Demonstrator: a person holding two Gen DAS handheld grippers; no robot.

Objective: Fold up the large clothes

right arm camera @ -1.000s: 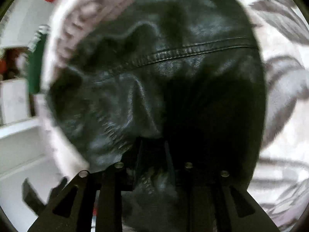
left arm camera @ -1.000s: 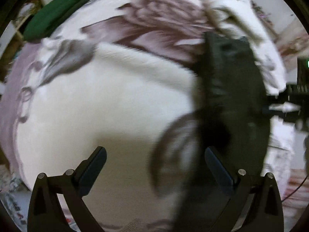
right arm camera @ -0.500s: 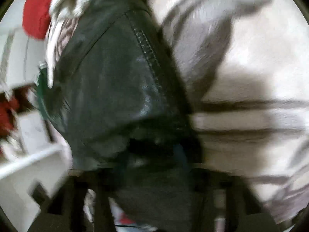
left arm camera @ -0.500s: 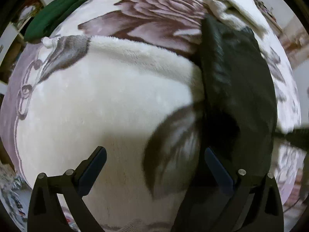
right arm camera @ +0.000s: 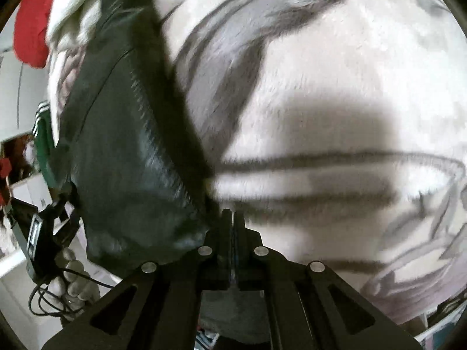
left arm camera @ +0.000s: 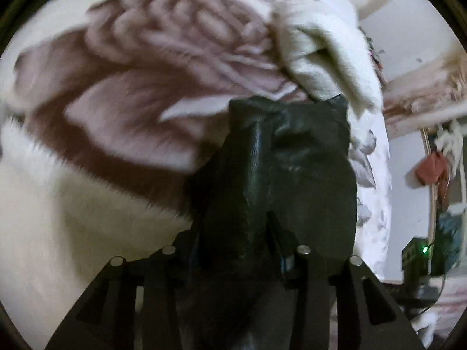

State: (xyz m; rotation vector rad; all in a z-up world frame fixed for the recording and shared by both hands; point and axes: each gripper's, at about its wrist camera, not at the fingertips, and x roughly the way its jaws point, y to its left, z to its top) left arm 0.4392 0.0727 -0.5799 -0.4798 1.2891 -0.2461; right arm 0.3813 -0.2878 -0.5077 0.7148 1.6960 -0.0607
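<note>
A black leather garment [left arm camera: 292, 169] lies on a fluffy white blanket with mauve and grey leaf print [left arm camera: 73, 204]. My left gripper [left arm camera: 236, 245] is shut on the near edge of the garment, which bunches up between its fingers. In the right wrist view the garment [right arm camera: 122, 145] runs up the left side. My right gripper [right arm camera: 232, 224] is shut with its fingers pressed together at the garment's near corner; no cloth shows between them. The left gripper and the hand holding it [right arm camera: 58, 280] show at lower left in that view.
A red cloth [right arm camera: 32, 29] and a green garment with white stripes [right arm camera: 43, 143] lie at the blanket's far side. A folded cream blanket edge [left arm camera: 327, 58] rises behind the black garment. Room wall, hanging items and a device with a green light [left arm camera: 423, 250] are at right.
My left gripper has gone from open over the blanket to shut on the black garment's edge. My right gripper has moved off the garment's bulk to its corner and no longer holds a thick fold.
</note>
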